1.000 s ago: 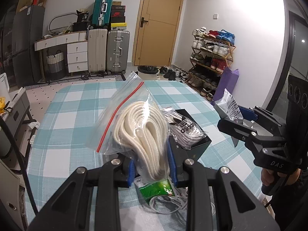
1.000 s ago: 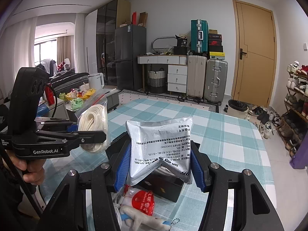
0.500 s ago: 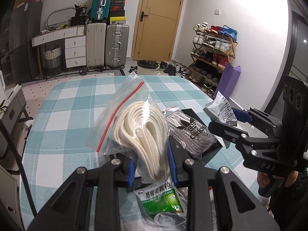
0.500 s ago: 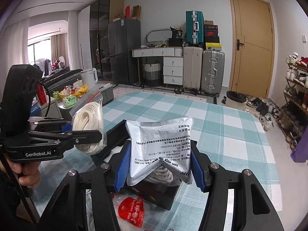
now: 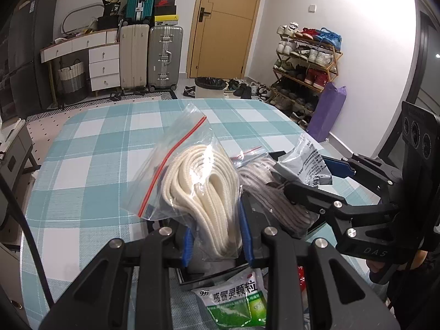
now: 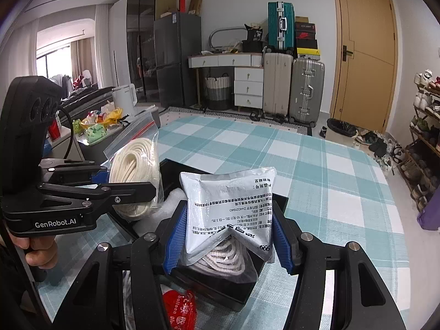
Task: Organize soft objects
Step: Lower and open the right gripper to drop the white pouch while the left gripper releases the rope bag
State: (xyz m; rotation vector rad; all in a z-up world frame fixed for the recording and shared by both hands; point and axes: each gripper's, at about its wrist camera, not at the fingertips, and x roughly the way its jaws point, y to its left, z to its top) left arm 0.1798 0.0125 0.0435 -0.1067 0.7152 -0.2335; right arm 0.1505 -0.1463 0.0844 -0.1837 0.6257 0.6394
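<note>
Rope bag [image 5: 203, 181] pinched by left fingers [image 5: 187, 244], foil pouch [image 6: 228, 209] by right fingers [image 6: 282, 244]

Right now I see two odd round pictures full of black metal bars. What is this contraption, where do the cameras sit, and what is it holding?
There is no robot here: a person holds a hand-operated claw in each hand, with a wide-angle camera on each looking forward along its two fingers.

The left camera's picture shows the left claw shut on a zip bag of white rope. The right claw comes in from the right side.

The right camera's picture shows the right claw shut on a silver packet, with the left claw at its left.

Below them, a checked tablecloth carries a black box with a bag of grey cord inside. Beside it lie a green sachet and a red packet.
</note>
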